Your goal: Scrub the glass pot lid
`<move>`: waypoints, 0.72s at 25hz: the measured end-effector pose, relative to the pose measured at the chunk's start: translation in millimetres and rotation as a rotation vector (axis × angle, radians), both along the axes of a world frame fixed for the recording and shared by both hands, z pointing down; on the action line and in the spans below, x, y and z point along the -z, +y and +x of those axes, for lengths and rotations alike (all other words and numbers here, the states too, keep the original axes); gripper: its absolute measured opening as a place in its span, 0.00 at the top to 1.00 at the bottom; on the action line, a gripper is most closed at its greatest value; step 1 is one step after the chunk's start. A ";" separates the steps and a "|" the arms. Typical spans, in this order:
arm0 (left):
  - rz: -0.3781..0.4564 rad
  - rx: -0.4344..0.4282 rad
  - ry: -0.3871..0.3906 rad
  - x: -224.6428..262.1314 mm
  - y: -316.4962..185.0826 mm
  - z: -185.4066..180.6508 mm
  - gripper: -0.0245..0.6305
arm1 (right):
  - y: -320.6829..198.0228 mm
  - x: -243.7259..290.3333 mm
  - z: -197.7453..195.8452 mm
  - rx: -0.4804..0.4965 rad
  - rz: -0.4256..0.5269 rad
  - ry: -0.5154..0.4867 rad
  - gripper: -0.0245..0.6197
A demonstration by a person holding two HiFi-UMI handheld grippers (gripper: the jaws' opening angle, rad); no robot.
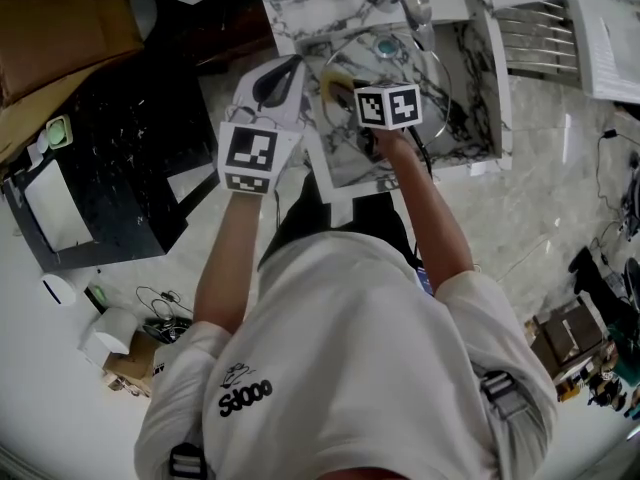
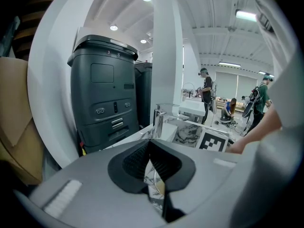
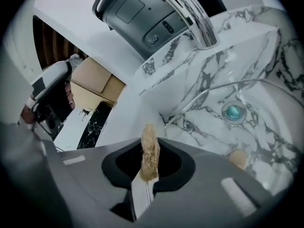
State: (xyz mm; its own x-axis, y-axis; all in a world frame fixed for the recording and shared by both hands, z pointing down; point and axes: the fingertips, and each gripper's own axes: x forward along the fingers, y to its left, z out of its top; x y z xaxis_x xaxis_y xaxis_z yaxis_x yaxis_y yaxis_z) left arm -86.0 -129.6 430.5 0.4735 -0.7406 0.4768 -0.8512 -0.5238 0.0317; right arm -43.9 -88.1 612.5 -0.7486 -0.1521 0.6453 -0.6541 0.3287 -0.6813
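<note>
Overhead, I stand at a white marble sink (image 1: 475,63), a hand-held gripper in each hand. A dark grey bin (image 2: 102,99) stands on the far side of it, behind the chrome faucet (image 3: 190,15).

The glass pot lid (image 1: 420,80) sits in the basin, tilted up on its edge. From the right gripper view its thin metal rim arcs from lower left to upper right, with veined marble showing through the glass.

My left gripper (image 2: 151,156) is held over the sink's left edge, close to the lid's rim. Its ribbed pads are pressed together at the tips. A sliver of the rim shows through the slit behind them, but I cannot tell whether the rim is caught between the pads.

My right gripper (image 3: 149,164) reaches in over the basin, jaws pinching a tan fibrous scrub pad (image 3: 150,148) that stands on edge between them. The top of the pad lies just beside the lower end of the lid's rim, and I cannot make out whether they touch.

The teal drain plug (image 3: 233,111) shows through the glass, near the middle of the basin.
</note>
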 end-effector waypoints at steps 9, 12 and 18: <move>0.008 0.005 0.006 -0.4 -2.8 -4.0 0.95 | 1.4 -29.3 43.1 0.048 -0.033 0.207 0.89; 0.013 0.004 0.011 1.0 -4.2 -1.0 0.95 | -1.2 -32.1 73.0 0.032 -0.022 0.275 0.89; 0.016 -0.009 0.022 1.7 -5.5 9.9 0.95 | -3.4 -34.4 132.9 -0.031 -0.021 0.355 0.89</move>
